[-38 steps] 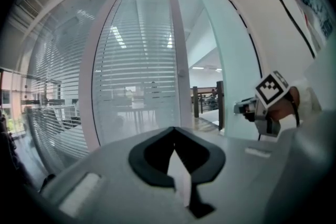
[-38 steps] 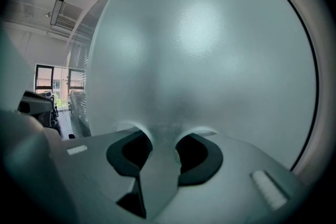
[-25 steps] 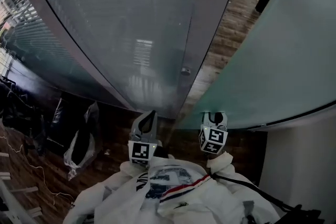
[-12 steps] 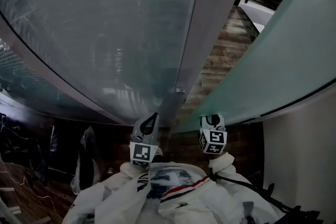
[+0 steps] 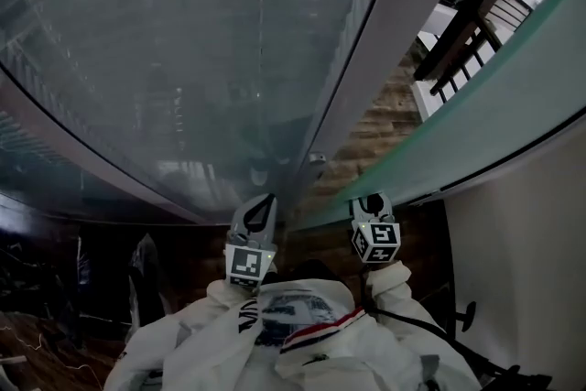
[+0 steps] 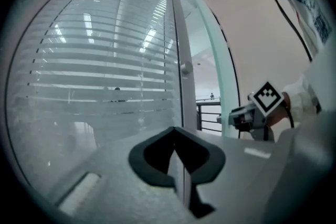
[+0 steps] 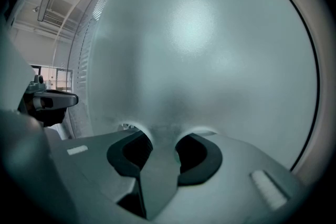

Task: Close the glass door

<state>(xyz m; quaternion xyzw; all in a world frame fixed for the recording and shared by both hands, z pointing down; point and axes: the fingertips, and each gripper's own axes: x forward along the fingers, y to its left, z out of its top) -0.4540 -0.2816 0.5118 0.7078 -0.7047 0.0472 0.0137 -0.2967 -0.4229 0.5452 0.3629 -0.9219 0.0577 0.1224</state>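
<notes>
Right gripper (image 7: 159, 136) is clamping at a narrow gap on the free edge of the frosted glass door (image 5: 513, 105), with the pane running between its jaws. Left gripper (image 6: 176, 134) is sitting closed and empty, pointing at the fixed glass wall (image 5: 183, 59) with blinds. The door is standing open on the right, angled away from the metal frame (image 5: 366, 59), and wood floor (image 5: 375, 133) is showing in the gap between them. No handle is in view. The door is probably heavy and rigid, smooth and slippery under the pads, and chip-prone at the edge. The free edge looks like the best hold since it gives leverage. Pads should be staying flat on both faces while swinging slowly, not slamming into the frame.
</notes>
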